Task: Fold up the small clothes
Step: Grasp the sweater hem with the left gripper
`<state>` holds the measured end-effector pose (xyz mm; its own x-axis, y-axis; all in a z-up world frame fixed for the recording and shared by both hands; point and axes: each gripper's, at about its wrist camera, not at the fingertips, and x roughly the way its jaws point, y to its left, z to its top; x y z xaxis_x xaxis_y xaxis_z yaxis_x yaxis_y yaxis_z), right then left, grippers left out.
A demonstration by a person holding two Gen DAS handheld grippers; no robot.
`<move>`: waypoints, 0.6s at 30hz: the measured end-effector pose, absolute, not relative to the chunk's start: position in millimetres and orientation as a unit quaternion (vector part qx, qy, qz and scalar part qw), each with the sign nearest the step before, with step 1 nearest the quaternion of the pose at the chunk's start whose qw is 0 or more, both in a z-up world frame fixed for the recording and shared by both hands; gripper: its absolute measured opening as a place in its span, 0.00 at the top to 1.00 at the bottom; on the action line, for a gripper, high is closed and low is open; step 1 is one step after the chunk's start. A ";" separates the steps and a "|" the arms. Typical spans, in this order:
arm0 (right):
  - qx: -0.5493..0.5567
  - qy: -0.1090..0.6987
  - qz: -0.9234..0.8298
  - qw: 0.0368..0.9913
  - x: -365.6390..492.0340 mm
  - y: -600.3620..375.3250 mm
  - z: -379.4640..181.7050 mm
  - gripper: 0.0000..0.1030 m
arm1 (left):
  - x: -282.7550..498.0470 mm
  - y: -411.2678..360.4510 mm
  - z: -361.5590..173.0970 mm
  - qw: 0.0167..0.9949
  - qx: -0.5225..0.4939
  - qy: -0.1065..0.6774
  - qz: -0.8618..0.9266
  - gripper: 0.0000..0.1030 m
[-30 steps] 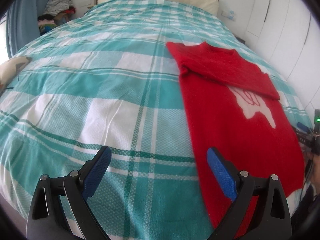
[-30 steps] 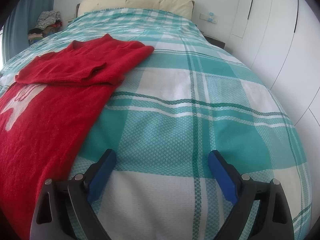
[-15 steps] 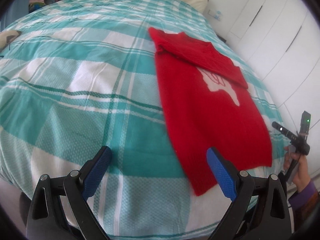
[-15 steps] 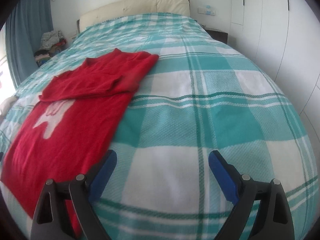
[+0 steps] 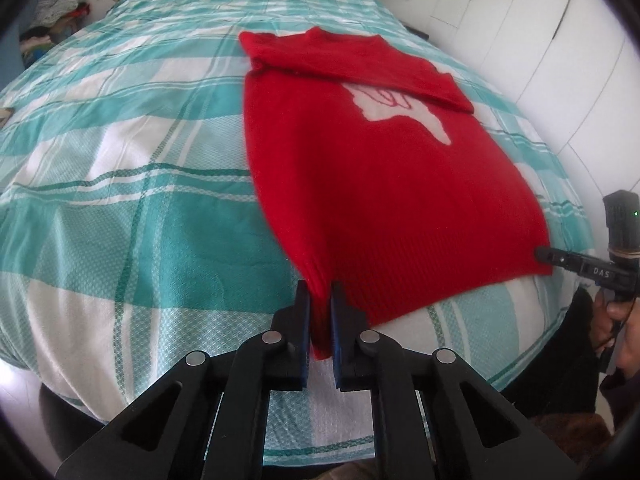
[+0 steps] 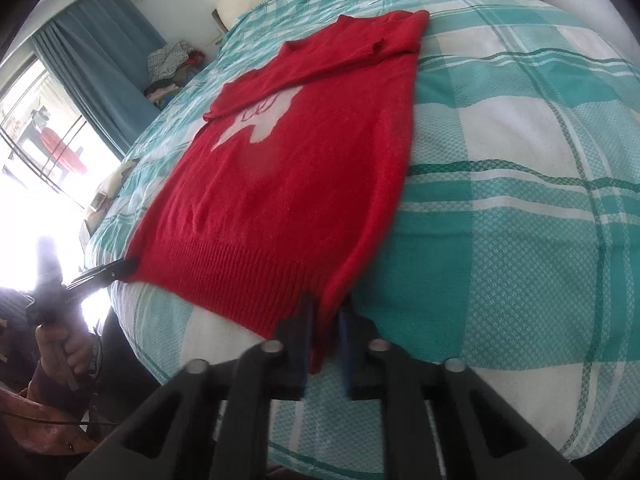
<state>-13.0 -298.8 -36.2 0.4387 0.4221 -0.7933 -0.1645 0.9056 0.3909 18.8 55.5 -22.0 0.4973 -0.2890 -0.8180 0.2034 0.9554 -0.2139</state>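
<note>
Gripping now with both tongs – each pair has just snapped closed from wide apart, and red knit sits between the blue pads in both wrist views. My left gripper (image 5: 320, 312) pinches one corner of the ribbed hem of the red sweater (image 5: 380, 184), low in the centre of its frame; my right gripper (image 6: 325, 320) pinches the opposite hem corner, also low centre. I read that as the hem being secured at both ends, so the fold of the bottom towards the collar can begin.

The sweater lies flat on the checked bedspread (image 5: 140, 168), its sleeves already crossed over the chest near the top of the frame, the white motif half covered. Its hem sits close to the near edge of the bed – little margin behind, plenty of bare spread ahead and to either side. Towards the right edge of the left view stand white wardrobe doors (image 5: 532, 40), well apart from the cloth
</note>
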 end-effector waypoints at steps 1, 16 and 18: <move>0.123 0.501 0.167 0.840 -13.5 -300.3 -33.8 0.96 | 17.6 58.5 -21.8 0.864 -0.049 0.481 -0.138 0.94; 0.129 0.467 0.149 0.862 -30.9 -311.5 -33.3 0.61 | 29.2 66.9 25.4 0.903 0.046 0.414 -0.104 0.48; 0.122 0.436 0.133 0.882 -41.2 -315.4 -22.5 0.46 | 52.3 72.8 40.1 0.911 0.054 0.394 -0.110 0.43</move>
<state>-41.2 -315.4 -22.5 0.5840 0.3414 -0.7365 -0.1284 0.9347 0.3315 52.3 72.8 40.1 0.6651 -0.1574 -0.7300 0.2428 0.9700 0.0122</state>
